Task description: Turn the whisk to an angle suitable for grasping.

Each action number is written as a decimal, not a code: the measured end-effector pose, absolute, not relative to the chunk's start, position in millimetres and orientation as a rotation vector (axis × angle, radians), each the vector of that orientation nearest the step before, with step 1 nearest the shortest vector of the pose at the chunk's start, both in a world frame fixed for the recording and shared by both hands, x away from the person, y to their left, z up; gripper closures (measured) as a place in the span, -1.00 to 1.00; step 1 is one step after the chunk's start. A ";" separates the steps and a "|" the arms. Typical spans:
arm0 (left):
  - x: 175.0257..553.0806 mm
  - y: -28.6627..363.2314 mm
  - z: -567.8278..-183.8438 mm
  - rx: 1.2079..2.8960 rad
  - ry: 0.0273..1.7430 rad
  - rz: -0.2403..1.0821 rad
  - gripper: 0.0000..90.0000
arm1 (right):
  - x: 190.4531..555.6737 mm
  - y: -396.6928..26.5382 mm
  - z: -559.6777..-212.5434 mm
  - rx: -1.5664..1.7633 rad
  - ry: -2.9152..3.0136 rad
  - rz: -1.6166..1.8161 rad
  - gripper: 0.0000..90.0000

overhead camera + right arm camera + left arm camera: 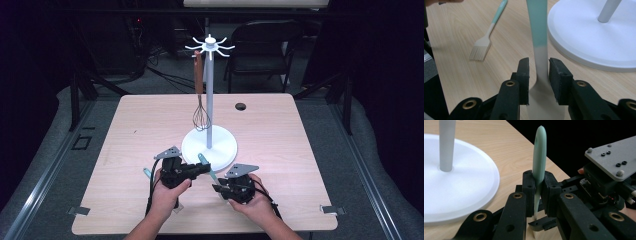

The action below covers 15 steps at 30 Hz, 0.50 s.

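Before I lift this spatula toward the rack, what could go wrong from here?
1. Both grippers hold the spatula at once: the left gripper is clamped on its green handle, while the right gripper has its jaws around the beige neck. Pulling unevenly could twist it loose.
2. The stand's white base sits close, so a swing might knock it.
3. The whisk hanging from the rack could get bumped.

Pale wooden table (135, 130), small round hole (240, 106) near its far edge, black folding chair (262, 42) behind, grey carpet floor (45, 150), dark surroundings.
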<state>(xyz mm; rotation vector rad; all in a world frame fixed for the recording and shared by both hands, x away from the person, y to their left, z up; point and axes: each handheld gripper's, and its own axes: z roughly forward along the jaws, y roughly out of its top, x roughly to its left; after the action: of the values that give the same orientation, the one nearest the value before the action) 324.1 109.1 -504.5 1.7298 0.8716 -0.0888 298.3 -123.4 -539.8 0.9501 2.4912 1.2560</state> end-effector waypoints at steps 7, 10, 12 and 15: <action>316.4 98.5 -494.8 1.766 0.821 -0.008 0.82 | 294.2 -121.6 -537.3 0.926 2.443 1.265 0.75; 315.2 94.0 -495.3 1.755 0.813 -0.007 0.79 | 293.5 -122.2 -536.3 0.916 2.431 1.262 0.79; 315.6 87.9 -500.4 1.773 0.807 -0.012 0.76 | 293.1 -123.1 -535.9 0.916 2.427 1.268 0.80; 316.0 81.8 -508.8 1.804 0.810 -0.019 0.77 | 294.0 -125.4 -536.0 0.925 2.425 1.281 0.80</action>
<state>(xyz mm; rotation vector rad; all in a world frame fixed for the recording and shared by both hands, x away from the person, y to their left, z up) 316.0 81.8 -508.8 1.8044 0.8104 -0.0194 294.0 -125.4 -536.0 0.9251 2.4253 1.2806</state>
